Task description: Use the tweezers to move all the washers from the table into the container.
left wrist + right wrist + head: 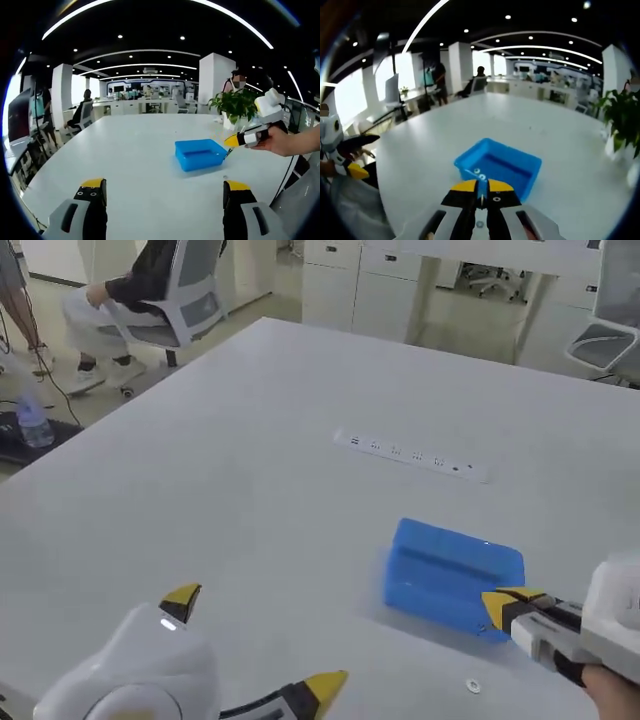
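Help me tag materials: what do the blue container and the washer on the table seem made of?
Blue container: likely plastic, uniform colour, soft sheen on its rim. Washer: probably metal, pale grey and shiny, though too small to be sure.

One blue container (455, 570), two washers (476, 171) inside, one washer (473, 685) on the near table (250, 500), one tweezers (481, 189), one power strip (410, 455).

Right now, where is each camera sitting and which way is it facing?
Head view: on the person's head, looking down at the white table; left gripper open at bottom, right gripper and hand at right.
Left gripper view: low over the table, facing the blue container; own jaws apart.
Right gripper view: above the container's near edge, facing it; jaws shut on tweezers.
All three share the container.
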### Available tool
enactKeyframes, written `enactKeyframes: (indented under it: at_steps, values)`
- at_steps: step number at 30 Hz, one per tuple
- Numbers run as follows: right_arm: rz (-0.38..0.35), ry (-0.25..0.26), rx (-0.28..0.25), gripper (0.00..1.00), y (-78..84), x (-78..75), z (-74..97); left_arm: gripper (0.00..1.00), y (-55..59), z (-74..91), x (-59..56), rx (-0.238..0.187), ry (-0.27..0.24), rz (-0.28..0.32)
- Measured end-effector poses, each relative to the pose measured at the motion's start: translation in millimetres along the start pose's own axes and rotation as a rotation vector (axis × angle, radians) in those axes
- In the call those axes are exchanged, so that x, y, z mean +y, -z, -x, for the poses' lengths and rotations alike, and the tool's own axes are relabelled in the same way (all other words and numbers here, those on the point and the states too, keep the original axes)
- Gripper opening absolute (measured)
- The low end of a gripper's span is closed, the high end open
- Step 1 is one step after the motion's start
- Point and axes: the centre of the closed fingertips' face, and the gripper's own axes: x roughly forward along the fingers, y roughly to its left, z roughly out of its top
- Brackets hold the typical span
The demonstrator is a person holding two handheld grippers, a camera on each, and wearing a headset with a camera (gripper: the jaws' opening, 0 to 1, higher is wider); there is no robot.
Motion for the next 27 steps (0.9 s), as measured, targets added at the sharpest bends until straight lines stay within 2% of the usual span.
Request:
enactKeyframes:
  at_steps: [7, 12, 21, 27]
  values:
    - [-0.024, -0.011, 0.057, 0.03, 28.1, 2.6, 0.4, 0.99, -0.8, 0.8, 0.0, -0.007, 0.002, 0.006]
    - [-0.032, -0.014, 0.092, 0.03, 42.2, 0.7, -4.9, 0.99, -0.1, 0.9, 0.7, -0.004, -0.001, 0.008]
    - [-0.019, -0.008, 0.116, 0.03, 47.4, -1.7, -10.1, 0.99, 5.3, -0.5, 2.5, 0.026, -0.009, -0.002]
    - [-0.003, -0.008, 0.129, 0.03, 49.5, -1.8, -13.2, 0.99, 6.0, -0.7, 3.1, 0.031, -0.011, -0.004]
